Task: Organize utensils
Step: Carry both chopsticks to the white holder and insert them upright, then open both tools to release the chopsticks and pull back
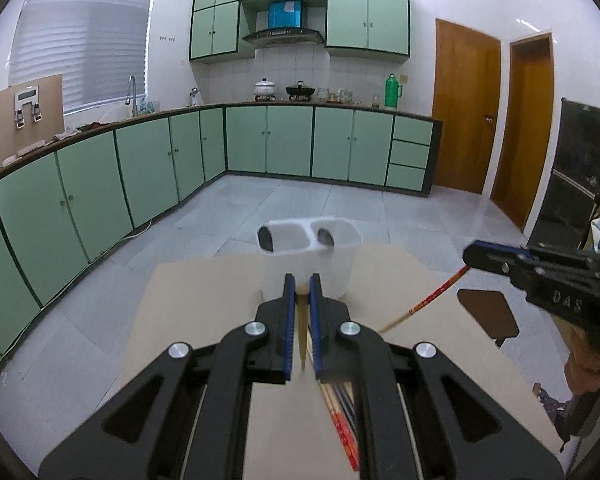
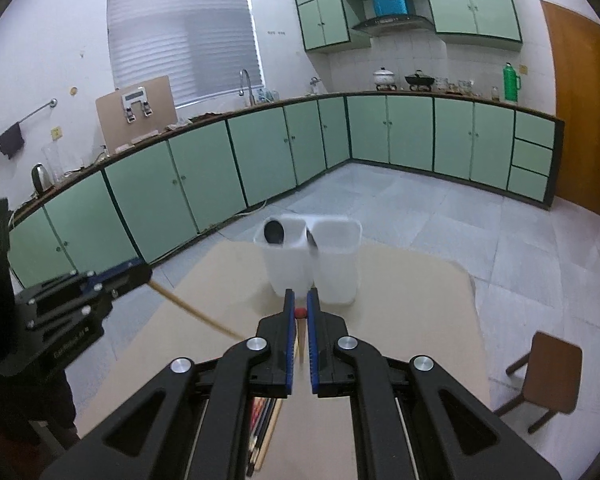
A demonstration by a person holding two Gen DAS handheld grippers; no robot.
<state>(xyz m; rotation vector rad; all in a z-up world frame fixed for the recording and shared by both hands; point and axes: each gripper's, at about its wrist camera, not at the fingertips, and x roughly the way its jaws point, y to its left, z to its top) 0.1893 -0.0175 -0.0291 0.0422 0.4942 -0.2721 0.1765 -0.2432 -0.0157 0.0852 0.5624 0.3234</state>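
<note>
The left gripper point(image 1: 302, 286) has its blue-lined jaws pressed onto a plain wooden chopstick point(image 1: 301, 332), which runs lengthwise between them with its rounded end showing near the fingertips. In the right wrist view this gripper point(image 2: 142, 274) appears at 9 o'clock, the chopstick point(image 2: 198, 314) slanting down from it toward the centre of the table point(image 2: 420, 320).

The right gripper point(image 2: 299, 300) is closed on a red-ended chopstick point(image 2: 299, 313), the red tip pinched between the jaws. In the left wrist view this gripper point(image 1: 472, 256) enters at 3 o'clock, and the chopstick point(image 1: 428, 300) hangs from it toward 7 o'clock: red patterned upper part, pale lower part. White lettering on that gripper's body point(image 1: 566, 302) is present; it looks like "DAS" but is too blurred to confirm. Faint lettering on the left gripper's side plate point(image 2: 70, 346) cannot be read.

The white two-compartment utensil holder point(image 2: 312, 264) stands upright on the table at 12 o'clock from both grippers, near the far edge. A dark spoon head point(image 2: 273, 232) shows in the left compartment; a second dark utensil point(image 1: 325, 237) sits at the divider, compartment not determinable.

Further chopsticks point(image 1: 342, 428) lie on the table beneath the left gripper, at 6 o'clock. A brown wooden chair point(image 2: 548, 376) stands on the floor at 4 o'clock in the right wrist view.
</note>
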